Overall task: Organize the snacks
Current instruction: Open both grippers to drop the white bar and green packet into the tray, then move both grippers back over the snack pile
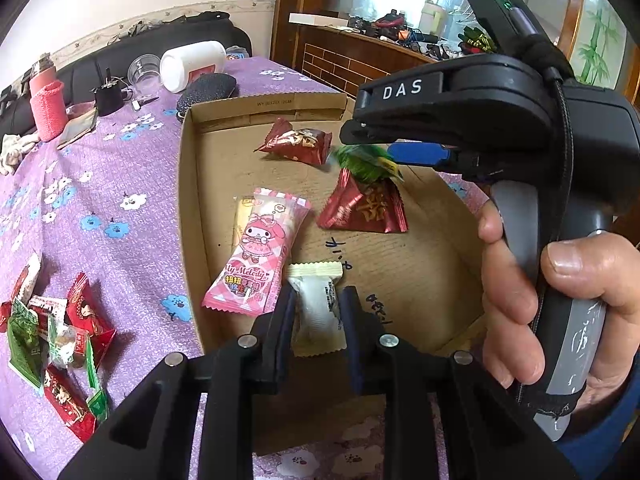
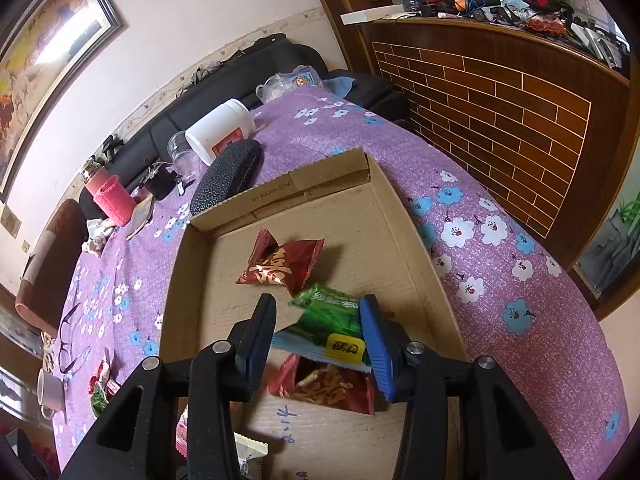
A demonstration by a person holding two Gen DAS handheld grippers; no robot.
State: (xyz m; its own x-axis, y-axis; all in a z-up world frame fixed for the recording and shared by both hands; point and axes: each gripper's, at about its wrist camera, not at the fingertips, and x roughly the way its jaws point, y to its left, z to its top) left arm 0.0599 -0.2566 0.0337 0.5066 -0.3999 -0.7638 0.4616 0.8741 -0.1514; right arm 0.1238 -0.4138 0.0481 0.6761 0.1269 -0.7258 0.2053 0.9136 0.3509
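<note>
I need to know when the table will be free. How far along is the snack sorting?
Partly done. In the cardboard box already lie two red packets and a pink packet. In hand: the left tool grips a white packet over the box, and a green packet sits between the right tool's parted fingers. Left: a pile of red and green snacks on the purple cloth.

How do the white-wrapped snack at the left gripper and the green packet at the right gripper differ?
The white snack is pale and plain; the green packet is glossy green with a yellow label. The white snack lies on the cardboard box floor, apparently clamped by the left gripper; the green packet sits loose in the right gripper. Both are over the box.
</note>
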